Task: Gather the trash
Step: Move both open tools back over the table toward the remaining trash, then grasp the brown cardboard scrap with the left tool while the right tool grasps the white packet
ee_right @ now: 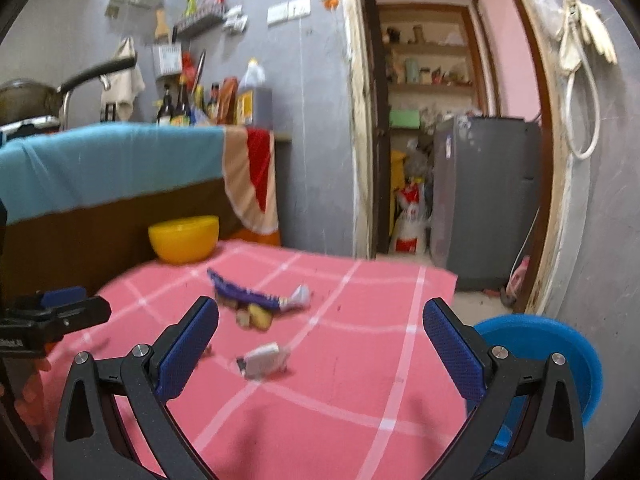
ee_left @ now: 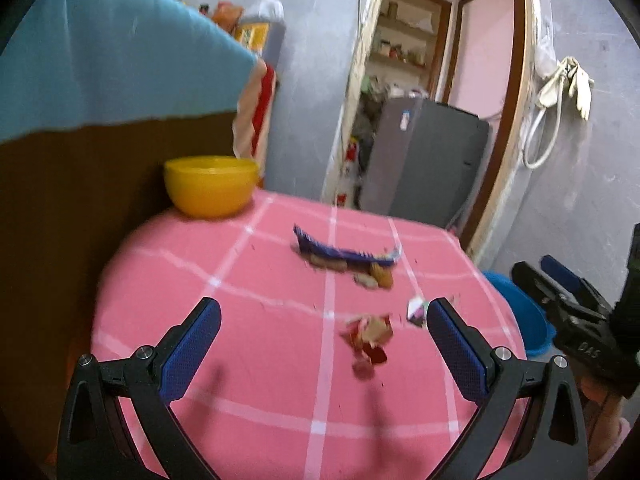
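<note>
On the pink checked tablecloth (ee_left: 248, 360) lies a long purple wrapper (ee_left: 344, 254) (ee_right: 244, 292) with brown peel scraps (ee_left: 374, 276) (ee_right: 256, 318) beside it. Nearer me sit a crumpled red and tan wrapper (ee_left: 368, 340) and a small silver wrapper (ee_left: 416, 310) (ee_right: 262, 360). My left gripper (ee_left: 324, 320) hovers open over the cloth, the red wrapper just right of its midline. In its own view my right gripper (ee_right: 320, 320) is open too, above the silver wrapper. The right gripper's fingers (ee_left: 560, 300) show at the left view's right edge.
A yellow bowl (ee_left: 210, 184) (ee_right: 184, 238) stands at the table's far left corner against a brown cabinet draped in teal cloth (ee_left: 100, 64). A blue tub (ee_right: 548, 356) (ee_left: 520, 316) sits on the floor right of the table. A grey appliance (ee_right: 484, 196) fills the doorway behind.
</note>
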Demonstrator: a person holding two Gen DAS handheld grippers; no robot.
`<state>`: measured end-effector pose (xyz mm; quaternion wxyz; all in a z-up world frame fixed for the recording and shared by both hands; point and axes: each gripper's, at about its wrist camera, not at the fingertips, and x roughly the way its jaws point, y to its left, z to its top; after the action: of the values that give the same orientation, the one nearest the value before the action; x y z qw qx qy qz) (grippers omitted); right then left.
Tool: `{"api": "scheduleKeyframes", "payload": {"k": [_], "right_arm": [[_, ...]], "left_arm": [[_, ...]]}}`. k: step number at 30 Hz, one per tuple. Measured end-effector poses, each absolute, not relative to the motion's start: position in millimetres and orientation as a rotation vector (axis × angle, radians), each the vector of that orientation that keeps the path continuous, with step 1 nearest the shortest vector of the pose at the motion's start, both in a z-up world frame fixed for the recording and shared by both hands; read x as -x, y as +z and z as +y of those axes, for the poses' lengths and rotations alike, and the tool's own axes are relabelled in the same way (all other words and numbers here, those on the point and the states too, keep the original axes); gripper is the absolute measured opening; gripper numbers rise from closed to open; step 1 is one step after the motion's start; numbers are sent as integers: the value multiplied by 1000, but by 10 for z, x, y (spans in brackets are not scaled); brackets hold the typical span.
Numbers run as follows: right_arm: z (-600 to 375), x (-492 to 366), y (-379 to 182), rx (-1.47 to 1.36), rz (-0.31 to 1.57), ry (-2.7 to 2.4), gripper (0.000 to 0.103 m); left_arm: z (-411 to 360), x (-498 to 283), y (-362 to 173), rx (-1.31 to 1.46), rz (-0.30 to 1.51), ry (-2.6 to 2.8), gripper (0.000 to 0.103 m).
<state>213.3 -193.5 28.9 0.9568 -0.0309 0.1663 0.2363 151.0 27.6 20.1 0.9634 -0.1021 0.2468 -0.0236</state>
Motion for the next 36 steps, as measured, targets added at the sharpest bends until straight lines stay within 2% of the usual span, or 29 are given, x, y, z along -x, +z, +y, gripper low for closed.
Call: {"api": "scheduleKeyframes", "payload": {"k": [4, 6, 8, 12, 17, 22, 24, 30, 33, 35, 36], "right_arm": [[-1885, -2188, 166, 90, 400, 502, 103], [-1846, -2213, 117, 108, 430, 513, 103], [-1796, -2255, 59, 128, 468, 528, 103], [-1716, -2325, -20, 152, 526, 544, 103], [-1626, -2412, -82, 181, 584, 553, 102], [-1543, -2497, -146, 206, 643, 563, 91], [-1506, -2535, -156, 215, 662, 571, 87], [-1379, -2631, -195, 247, 700, 588, 85], [-1329, -2668, -247, 259, 729, 607, 73], [-1318, -2666, -256, 262, 730, 611, 70], [-1310, -2658, -254, 263, 728, 615, 64]], "left_arm": [[216, -1558, 113, 202, 565, -92, 99], [202, -1584, 91, 206, 591, -113, 92], [191, -1626, 62, 217, 621, -137, 78], [167, -1732, -7, 238, 688, -186, 62], [109, -1838, -66, 231, 757, -220, 36], [77, -1918, -83, 202, 784, -199, 15], [109, -1977, -98, 213, 794, -199, 13], [204, -2137, -125, 234, 801, -180, 13], [234, -2164, -125, 251, 801, -175, 12], [246, -2173, -117, 258, 798, -169, 12], [251, -2174, -115, 260, 797, -168, 12]]}}
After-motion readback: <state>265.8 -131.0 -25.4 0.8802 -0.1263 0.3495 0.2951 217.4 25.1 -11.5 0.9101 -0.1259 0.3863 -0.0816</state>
